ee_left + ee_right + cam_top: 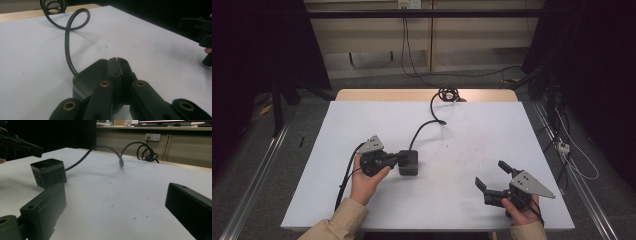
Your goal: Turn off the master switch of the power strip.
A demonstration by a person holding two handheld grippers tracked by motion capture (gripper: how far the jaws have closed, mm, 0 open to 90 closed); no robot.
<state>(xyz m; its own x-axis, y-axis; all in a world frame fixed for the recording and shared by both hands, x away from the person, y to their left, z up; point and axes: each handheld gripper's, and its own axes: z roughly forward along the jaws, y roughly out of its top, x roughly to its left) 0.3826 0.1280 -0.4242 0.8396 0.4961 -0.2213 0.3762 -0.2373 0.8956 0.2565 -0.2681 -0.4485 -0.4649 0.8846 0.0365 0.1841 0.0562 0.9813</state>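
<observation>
The black socket cube (pixel 409 162) is found a little left of the table's centre, on the white table (pixel 462 145), with the left gripper (pixel 402 159) brought against its side from the nine o'clock direction. In the left gripper view the jaws are seen pressed together over the cube's top edge; whether a lip of the cube is actually pinched between them cannot be told. The contact is judged to be a steadying or pushing one, so that the cube is kept from sliding while its stiff cable (pixel 424 127) pulls on it.

The right gripper (pixel 493 176) is held near the table's front edge at about four o'clock from the cube, well apart from it, jaws spread wide and empty (apparently kept ready).

The cube is seen as a squat dark block with a glossy top, a pale band beneath it and socket slots on its side faces. Its cable is led off toward twelve o'clock, arching up before ending in a coil (pixel 448 93) at the far edge.
</observation>
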